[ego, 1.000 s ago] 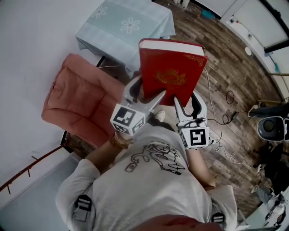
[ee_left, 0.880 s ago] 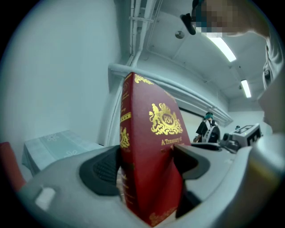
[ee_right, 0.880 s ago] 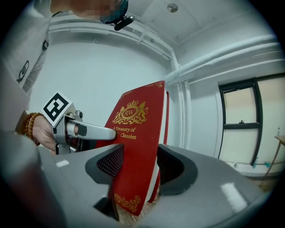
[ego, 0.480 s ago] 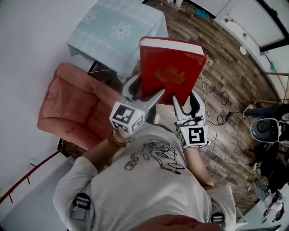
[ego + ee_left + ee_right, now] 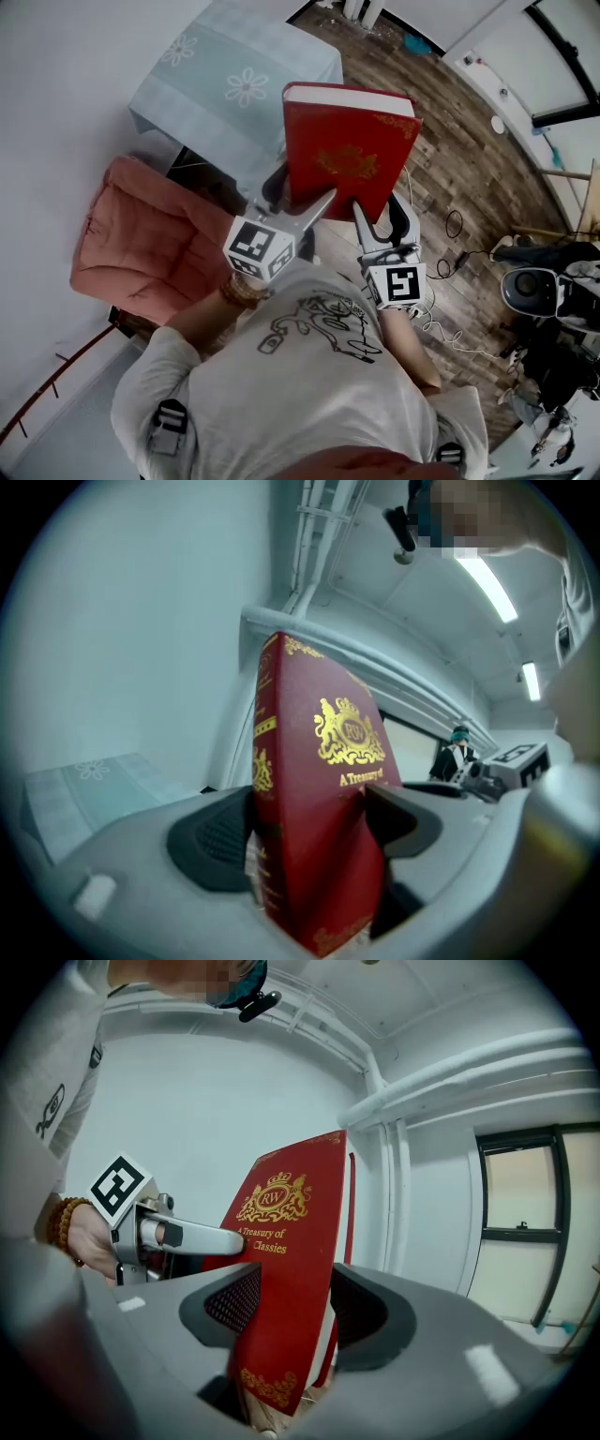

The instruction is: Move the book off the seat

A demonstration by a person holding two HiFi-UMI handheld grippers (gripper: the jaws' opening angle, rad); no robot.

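The book [image 5: 345, 155] stands clamped in the left claw [image 5: 302, 197] and right claw [image 5: 381, 212].

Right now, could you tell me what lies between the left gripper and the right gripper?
The red book: both the left gripper and the right gripper clamp its lower edge, as the head view shows.

The left claw [image 5: 314, 847] grips the upright red book [image 5: 317, 752] by both covers.
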